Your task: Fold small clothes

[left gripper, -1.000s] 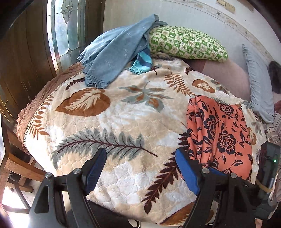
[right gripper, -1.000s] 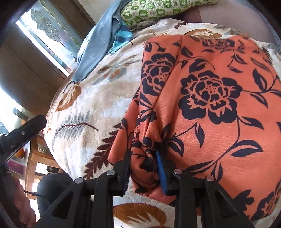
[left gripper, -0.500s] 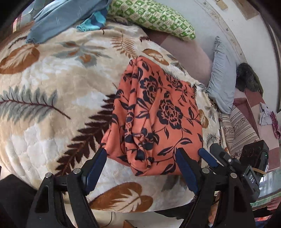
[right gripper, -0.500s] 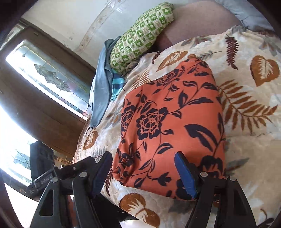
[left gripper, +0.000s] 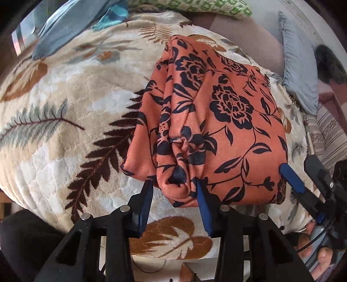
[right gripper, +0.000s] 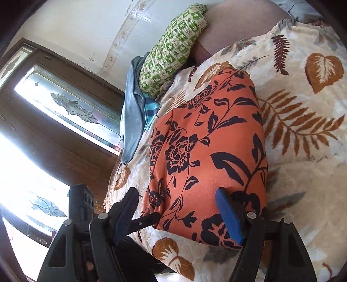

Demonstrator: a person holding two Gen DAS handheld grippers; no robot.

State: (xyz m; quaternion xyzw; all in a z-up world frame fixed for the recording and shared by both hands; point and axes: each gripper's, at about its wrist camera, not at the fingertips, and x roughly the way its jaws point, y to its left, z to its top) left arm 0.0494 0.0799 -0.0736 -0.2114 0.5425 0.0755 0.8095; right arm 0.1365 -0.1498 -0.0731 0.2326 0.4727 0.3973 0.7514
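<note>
An orange garment with dark navy flowers lies folded into a long strip on a leaf-print blanket. My left gripper is closed on the bunched near-left corner of the garment. My right gripper is open, its fingers straddling the near end of the same garment without pinching it. The right gripper's blue finger shows in the left wrist view at the garment's near-right corner.
A light blue garment and a green patterned pillow lie at the far end of the bed. A grey pillow lies at the right. A wooden window frame stands left of the bed. The blanket's near edge drops off below the grippers.
My left gripper swung right to the garment and closed on its near-left corner. My right gripper let go of that bunched corner, opened and moved to the near-right end.
</note>
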